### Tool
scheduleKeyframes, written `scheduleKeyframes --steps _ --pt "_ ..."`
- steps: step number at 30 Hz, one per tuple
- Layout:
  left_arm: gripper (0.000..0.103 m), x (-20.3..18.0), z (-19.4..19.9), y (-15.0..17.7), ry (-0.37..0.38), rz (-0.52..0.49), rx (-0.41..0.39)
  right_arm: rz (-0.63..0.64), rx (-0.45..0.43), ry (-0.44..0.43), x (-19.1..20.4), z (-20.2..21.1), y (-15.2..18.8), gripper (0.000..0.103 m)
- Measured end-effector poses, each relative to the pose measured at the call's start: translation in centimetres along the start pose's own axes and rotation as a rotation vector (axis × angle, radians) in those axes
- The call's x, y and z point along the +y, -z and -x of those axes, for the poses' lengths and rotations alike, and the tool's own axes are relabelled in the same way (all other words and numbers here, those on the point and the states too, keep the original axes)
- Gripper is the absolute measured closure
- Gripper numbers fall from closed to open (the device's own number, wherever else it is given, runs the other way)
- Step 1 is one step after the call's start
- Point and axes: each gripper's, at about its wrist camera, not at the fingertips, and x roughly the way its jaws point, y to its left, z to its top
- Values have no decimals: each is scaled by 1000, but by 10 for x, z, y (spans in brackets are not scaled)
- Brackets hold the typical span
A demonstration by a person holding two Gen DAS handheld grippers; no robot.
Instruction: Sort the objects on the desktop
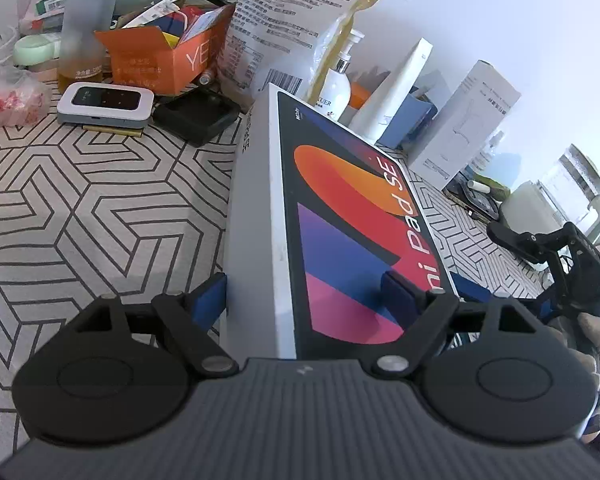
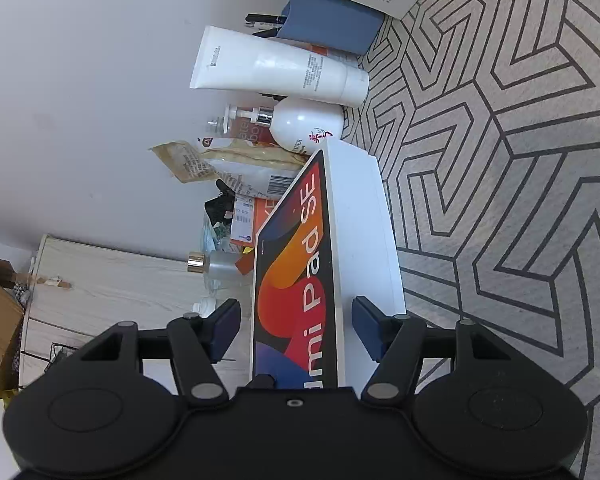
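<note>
Left gripper and right gripper fingers both straddle the tablet box (contact unclear).

— We lose the near end of the tablet box behind the left gripper.
— And its printed name is cut off; we read only "Pad SE".
</note>
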Motion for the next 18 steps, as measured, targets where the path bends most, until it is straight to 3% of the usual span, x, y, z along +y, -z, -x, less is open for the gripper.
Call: scheduleKeyframes --steps 10,14,18 --pt "20 5 1 2 7 24 2 22 -6 -13 5 -1 2 35" --pt "21 14 1 9 22 93 5 22 22 40 4 -7 2 35" --pt "21 18 15 21 41 148 -43 42 58 136 5 -16 6 34"
